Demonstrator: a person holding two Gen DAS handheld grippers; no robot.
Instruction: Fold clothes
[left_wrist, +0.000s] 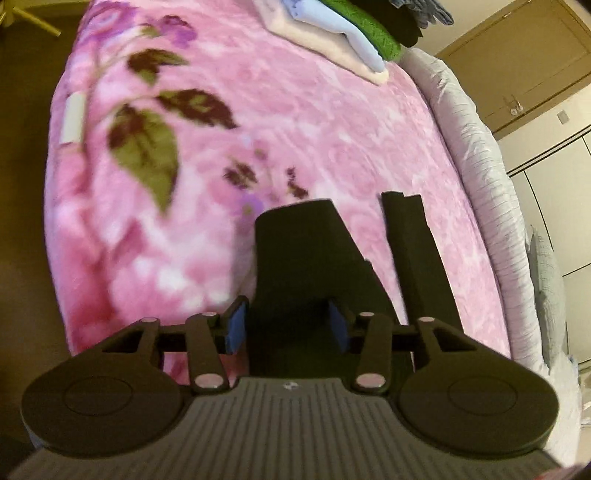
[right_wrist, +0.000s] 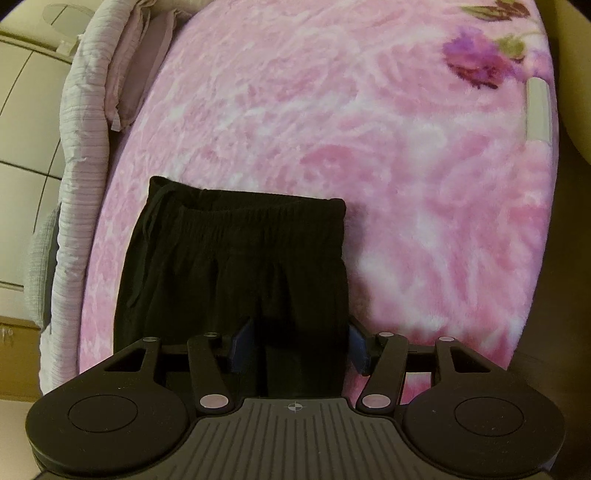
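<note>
While a stack (left_wrist: 332, 40) of folded clothes waits far ahead on the bed (left_wrist: 295, 122), black shorts (right_wrist: 236, 266) lie half-folded between both tongs; the left tongs (left_wrist: 288, 328) and right tongs (right_wrist: 299, 349) straddle the fabric, though whether either pair pinches it cannot be told.

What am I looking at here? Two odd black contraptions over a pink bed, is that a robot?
No robot: a person holds a two-finger tool in each hand, each with a camera looking along its fingers. One picture is from the left gripper, the other from the right gripper. Both hover over a pink flowered blanket. On it lie black shorts, waistband farthest from the right camera. Black cloth sits between both pairs of fingers, but whether they pinch it is unclear. Folded clothes are stacked at the far end.
</note>
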